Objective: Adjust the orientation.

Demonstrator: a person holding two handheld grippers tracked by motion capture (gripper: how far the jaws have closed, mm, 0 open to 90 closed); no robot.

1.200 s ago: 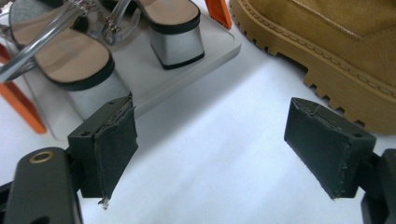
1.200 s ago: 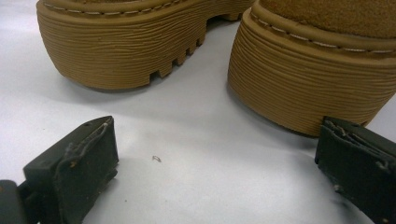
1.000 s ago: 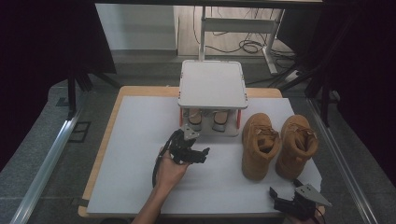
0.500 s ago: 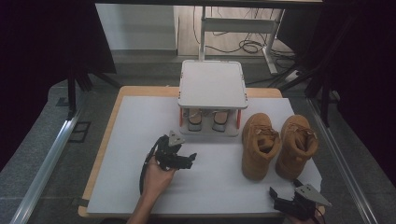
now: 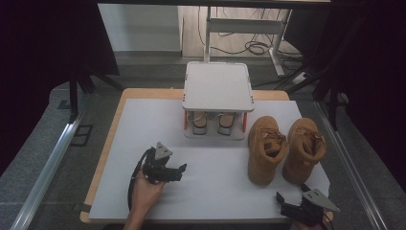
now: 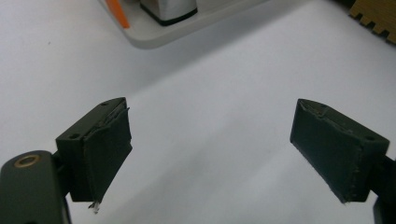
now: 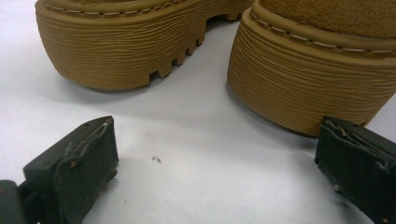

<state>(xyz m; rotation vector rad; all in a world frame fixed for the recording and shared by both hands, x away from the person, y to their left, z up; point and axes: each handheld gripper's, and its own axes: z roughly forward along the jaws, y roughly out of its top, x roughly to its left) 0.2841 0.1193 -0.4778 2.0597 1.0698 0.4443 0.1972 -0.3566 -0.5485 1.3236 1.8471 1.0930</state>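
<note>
I am holding my left tool (image 5: 178,168) open over the bare bench (image 5: 215,191); my right tool (image 7: 219,168), also gaping, is facing the tan boots (image 7: 140,42), uppers cut off.

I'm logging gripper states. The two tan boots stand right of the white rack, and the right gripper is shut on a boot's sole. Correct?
Not quite. The right gripper is open, its jaws spread on the table just short of the boots, as the right gripper view shows. The boots do stand right of the white rack.
</note>
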